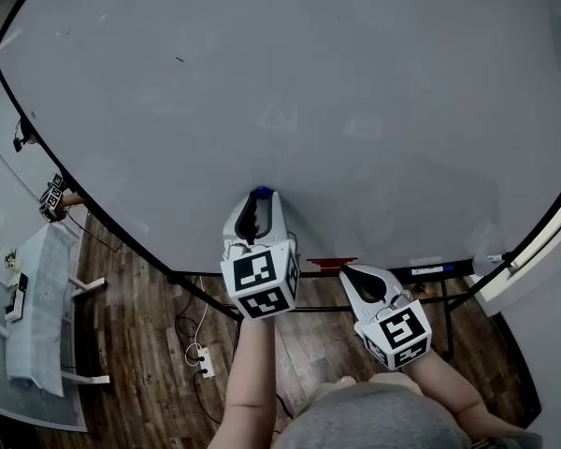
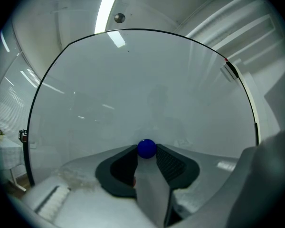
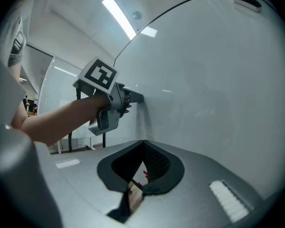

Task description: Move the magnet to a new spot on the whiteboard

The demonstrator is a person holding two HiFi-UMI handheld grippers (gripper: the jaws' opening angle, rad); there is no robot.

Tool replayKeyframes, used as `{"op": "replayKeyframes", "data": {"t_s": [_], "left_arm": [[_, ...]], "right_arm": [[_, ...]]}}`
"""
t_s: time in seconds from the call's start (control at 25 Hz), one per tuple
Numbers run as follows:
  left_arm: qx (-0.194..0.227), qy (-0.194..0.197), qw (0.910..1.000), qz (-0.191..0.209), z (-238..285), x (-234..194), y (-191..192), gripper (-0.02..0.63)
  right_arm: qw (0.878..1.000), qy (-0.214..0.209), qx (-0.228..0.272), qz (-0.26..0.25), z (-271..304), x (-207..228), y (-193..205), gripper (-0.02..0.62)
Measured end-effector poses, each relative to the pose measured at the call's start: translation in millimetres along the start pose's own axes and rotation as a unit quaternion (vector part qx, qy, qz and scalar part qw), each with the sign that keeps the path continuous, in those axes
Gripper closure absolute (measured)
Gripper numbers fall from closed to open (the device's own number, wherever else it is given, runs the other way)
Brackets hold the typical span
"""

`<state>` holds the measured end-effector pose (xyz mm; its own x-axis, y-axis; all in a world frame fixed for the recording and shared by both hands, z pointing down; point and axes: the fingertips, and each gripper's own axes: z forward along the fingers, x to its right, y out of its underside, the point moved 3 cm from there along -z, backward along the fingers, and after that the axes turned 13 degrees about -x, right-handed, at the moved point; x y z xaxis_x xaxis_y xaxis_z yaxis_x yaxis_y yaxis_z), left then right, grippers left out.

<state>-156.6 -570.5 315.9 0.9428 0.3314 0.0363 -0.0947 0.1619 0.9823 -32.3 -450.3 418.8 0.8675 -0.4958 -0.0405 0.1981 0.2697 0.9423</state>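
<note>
Magnet [image 2: 146,148]: a small round blue knob that sits on the whiteboard [image 1: 290,82], low on the board and near its middle. The left gripper [image 1: 259,204] points level at the board. Its jaws stand fairly wide, with both tips resting against the sides of the magnet, so it appears to have hold of it. The right gripper [image 3: 142,145] waits lower and to the right, clear of the board. Its jaw tips are together and nothing is between them. The board is a large pale sheet in a thin dark frame, bare around the magnet apart from a few faint marks. The magnet is likely light, hard and rigid, with a smooth, glossy surface that could slip from the pads if pinched off centre. The pull of the board is probably the main resistance. The best hold looks to be across the widest part of the knob, with the pads square on opposite sides and close to the board. From there it could be slid or lifted straight off, then set down on any open part of the board.
</note>
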Motion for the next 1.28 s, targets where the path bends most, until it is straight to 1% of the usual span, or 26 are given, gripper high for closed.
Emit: {"op": "replayKeyframes", "data": {"t_s": [0.24,0.4,0.52,0.8,1.04,1.28], "left_arm": [[-0.002,-0.001,1.0,-0.007,-7,4,2,0.471],[-0.004,0.006,0.9998,-0.016,-19,14,6,0.471],[-0.003,0.002,0.9997,-0.023,-27,23,6,0.471],[0.001,-0.016,0.9989,-0.044,-52,51,14,0.471],[0.003,-0.026,0.9984,-0.049,-74,76,10,0.471],[0.0,-0.033,0.9984,-0.047,-85,101,8,0.471]], "right_arm": [[1.0,0.004,0.005,0.002,-14,7,-2,0.594],[1.0,0.009,0.012,0.002,-28,16,-3,0.594],[1.0,0.01,0.017,0.003,-39,25,-5,0.594],[1.0,-0.007,0.018,-0.01,-66,43,2,0.594],[0.999,-0.019,0.023,-0.016,-92,52,-1,0.594],[0.999,-0.025,0.029,-0.013,-116,63,2,0.594]]}}
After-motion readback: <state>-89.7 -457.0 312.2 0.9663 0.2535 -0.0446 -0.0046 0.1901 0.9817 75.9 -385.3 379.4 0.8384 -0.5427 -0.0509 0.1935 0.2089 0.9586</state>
